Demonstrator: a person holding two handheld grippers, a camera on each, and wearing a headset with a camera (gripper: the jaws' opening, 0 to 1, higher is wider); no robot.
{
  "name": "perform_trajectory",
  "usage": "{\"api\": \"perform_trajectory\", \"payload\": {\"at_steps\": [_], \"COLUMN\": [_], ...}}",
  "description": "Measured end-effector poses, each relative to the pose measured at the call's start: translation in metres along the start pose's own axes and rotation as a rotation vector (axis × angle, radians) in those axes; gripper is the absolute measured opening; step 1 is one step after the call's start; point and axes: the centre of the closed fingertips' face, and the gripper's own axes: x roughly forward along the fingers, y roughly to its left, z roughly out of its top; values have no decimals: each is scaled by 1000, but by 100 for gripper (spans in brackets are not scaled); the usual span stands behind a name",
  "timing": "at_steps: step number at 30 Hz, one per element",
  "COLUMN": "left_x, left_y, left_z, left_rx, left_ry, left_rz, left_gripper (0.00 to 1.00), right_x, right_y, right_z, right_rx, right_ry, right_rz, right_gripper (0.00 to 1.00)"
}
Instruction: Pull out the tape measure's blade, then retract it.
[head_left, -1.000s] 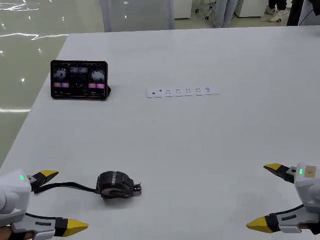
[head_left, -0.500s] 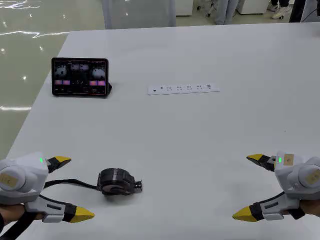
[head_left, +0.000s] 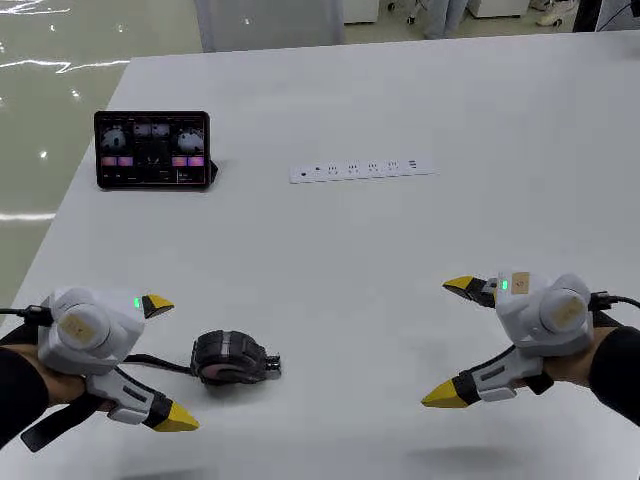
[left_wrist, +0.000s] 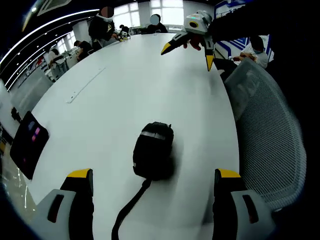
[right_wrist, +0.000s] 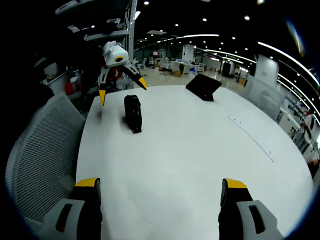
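Black round tape measure (head_left: 232, 358), white worktop's (head_left: 400, 250) front-left corner; left gripper (head_left: 170, 361) spread wide to straddle it; right gripper (head_left: 448, 342) released, apart.

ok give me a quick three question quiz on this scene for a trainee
1. The blade of the tape measure is: A pulled far out, B retracted in the case, C bent upward.
2. True or false: the right gripper is open and holds nothing.
3. What trails from the tape measure toward the left gripper?

Key: 1 B. 2 True. 3 A black strap.
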Motion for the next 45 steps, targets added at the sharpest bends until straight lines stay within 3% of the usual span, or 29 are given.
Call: {"api": "perform_trajectory", "payload": {"at_steps": [9, 12, 16, 23, 29, 33, 45], "left_x": [18, 25, 33, 44, 48, 51, 52], "left_y": [4, 4, 2, -1, -5, -2, -1], "left_z": [9, 13, 18, 18, 18, 17, 15], "left_rx": [84, 111, 121, 133, 131, 214, 178], "left_ry": [73, 67, 78, 134, 167, 192, 176], "left_rz": [-56, -82, -111, -135, -166, -135, -97], "left_gripper": [92, 84, 86, 67, 48, 32, 31], "right_x": [23, 29, 36, 51, 67, 80, 106], "right_y": [0, 0, 4, 12, 25, 32, 36], "right_z": [10, 11, 16, 27, 38, 40, 50], "right_rx": [-19, -26, -29, -52, -93, -130, -126], "right_ry": [8, 14, 5, 2, 5, 23, 23], "right_rz": [25, 28, 40, 74, 118, 150, 176], "right_gripper": [99, 99, 99, 99, 93, 88, 71]}}
